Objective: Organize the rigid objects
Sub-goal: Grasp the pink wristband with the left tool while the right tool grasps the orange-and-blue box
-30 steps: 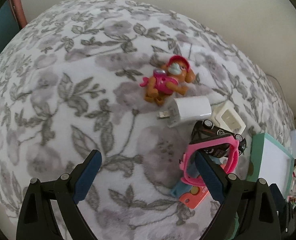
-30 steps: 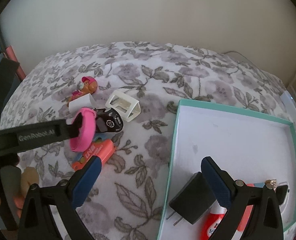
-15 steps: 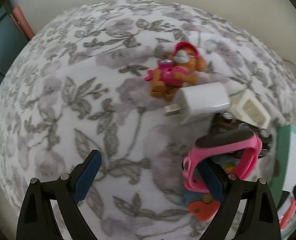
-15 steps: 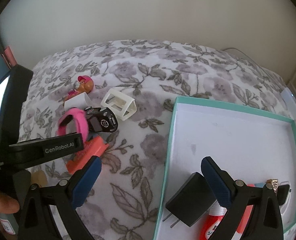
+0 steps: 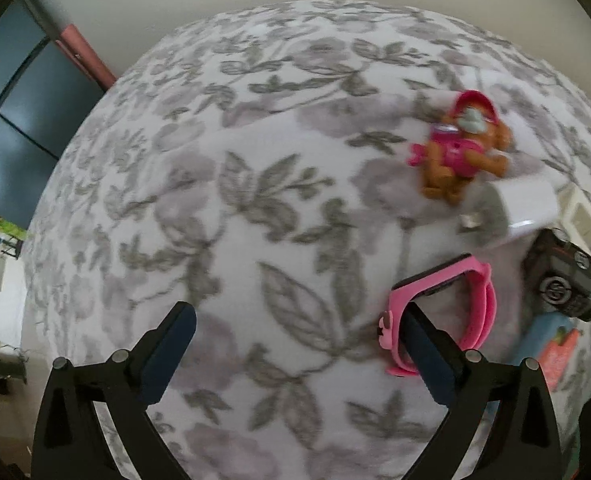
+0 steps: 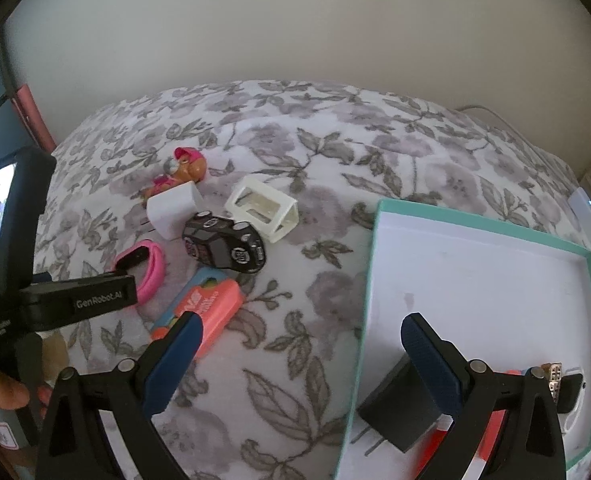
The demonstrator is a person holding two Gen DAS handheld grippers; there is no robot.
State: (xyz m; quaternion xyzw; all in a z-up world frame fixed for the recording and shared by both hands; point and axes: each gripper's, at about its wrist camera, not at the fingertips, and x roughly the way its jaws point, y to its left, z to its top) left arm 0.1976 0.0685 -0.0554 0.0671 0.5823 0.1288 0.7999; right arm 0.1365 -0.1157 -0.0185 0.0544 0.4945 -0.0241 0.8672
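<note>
**A few things boxed, six still out on the bed**

I judge the sorting well short of half done. The teal-rimmed box [image 6: 379,240] on my right holds a black plug adapter [image 6: 395,412], something red and white under it, and a small dark item with a metal clip at the far corner; the rest of its white floor is bare. Still out on the floral bedspread [image 5: 255,200] are the pink watch band [image 5: 475,308], the black toy car [image 6: 223,244], the white charger [image 6: 173,210], the white open frame [image 6: 263,208], the orange pup figure [image 5: 459,156] and the coral card pack [image 6: 207,308].

My left tongs [image 5: 295,340] are opening wide, nothing pinched. The pink watch band is looped around the right-hand finger [image 5: 427,352] alone, hanging on it rather than sitting between the pads, low over or on the bed; I cannot tell which. My right tongs [image 6: 299,344] stand spread and empty, one finger over the bedspread, the other over the box, above the black adapter.

In the way: the left-over items lie bunched, car touching charger and frame, so taking one may nudge its neighbours. The band may snag on my finger. The soft cover gives little firm backing.
</note>
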